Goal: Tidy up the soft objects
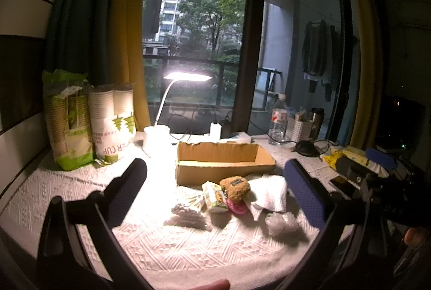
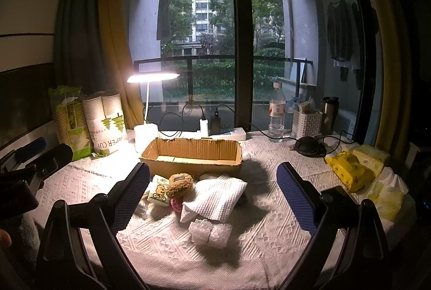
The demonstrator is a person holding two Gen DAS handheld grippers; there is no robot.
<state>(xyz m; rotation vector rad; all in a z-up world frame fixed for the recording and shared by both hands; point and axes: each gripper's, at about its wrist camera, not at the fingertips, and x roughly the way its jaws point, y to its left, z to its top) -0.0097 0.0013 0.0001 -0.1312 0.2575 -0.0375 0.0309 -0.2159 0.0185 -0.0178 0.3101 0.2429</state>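
Observation:
An open cardboard box [image 1: 226,160] [image 2: 192,158] stands mid-table with nothing in it. In front of it lies a pile: a brown plush toy [image 1: 235,187] [image 2: 179,184], a small tissue pack [image 1: 213,197] [image 2: 159,190], a pink item [image 1: 237,207] [image 2: 176,205], a white textured cloth [image 1: 269,194] [image 2: 215,195], a bubble-wrap wad [image 1: 281,222] [image 2: 210,232] and a bag of cotton swabs [image 1: 187,211]. My left gripper [image 1: 215,185] is open above the pile, holding nothing. My right gripper [image 2: 214,187] is open above the pile, holding nothing.
Paper-cup packs [image 1: 91,123] [image 2: 89,123] stand at the back left beside a lit desk lamp [image 1: 172,106] [image 2: 146,106]. A water bottle [image 2: 277,112], white basket [image 2: 307,123], black round object [image 2: 307,145] and yellow tissue packs [image 2: 350,171] crowd the right. A phone [image 1: 344,186] lies at right.

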